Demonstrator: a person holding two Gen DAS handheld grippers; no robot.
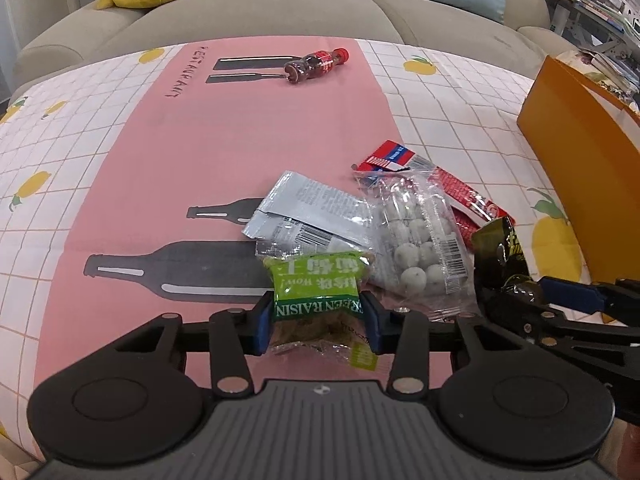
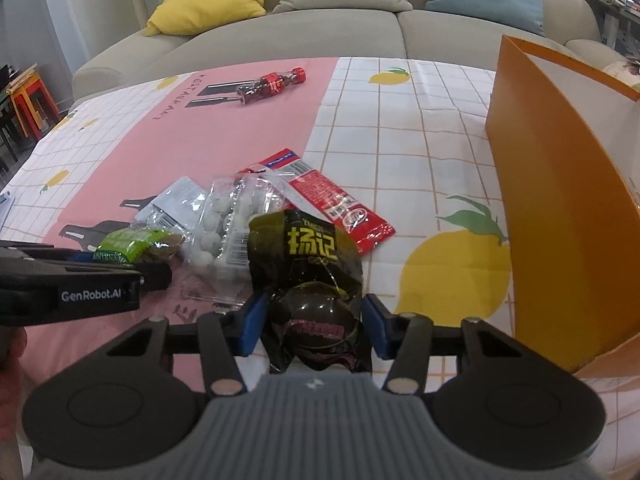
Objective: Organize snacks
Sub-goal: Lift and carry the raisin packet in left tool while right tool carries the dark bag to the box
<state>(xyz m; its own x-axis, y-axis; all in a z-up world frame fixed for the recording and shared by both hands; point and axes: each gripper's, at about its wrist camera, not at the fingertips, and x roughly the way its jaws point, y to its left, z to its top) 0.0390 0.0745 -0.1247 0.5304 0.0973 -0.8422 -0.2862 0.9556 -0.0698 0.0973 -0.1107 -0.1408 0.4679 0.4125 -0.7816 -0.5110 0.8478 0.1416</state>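
Currently the left gripper (image 1: 318,322) pinches the raisin pack (image 1: 316,290): both blue pads (image 1: 264,324) press its sides, the green label sits between them, and the clear end of the pack hangs toward the camera. Right gripper (image 2: 314,326) holds the dark pouch (image 2: 310,276); its jaws bracket the bulging lower half, with the pads against the wrapper on both sides.

Both packs sit at the near edge of the bench (image 1: 440,100), over the seam where the pink mat (image 1: 200,140) meets the checked lemon cloth.

Rest of the pile lies just behind the jaws:
- clear bag of white balls (image 1: 416,240), touching the raisin pack and the pouch;
- silver sachet (image 1: 304,212), partly under the raisin pack and the clear bag;
- red sachet (image 2: 332,196), behind the pouch, its end under the clear bag.

Small bottle (image 1: 316,65) with red cap lies on its side near the far edge, well apart from the pile. Orange box (image 2: 560,200) stands at the right edge, open side up.
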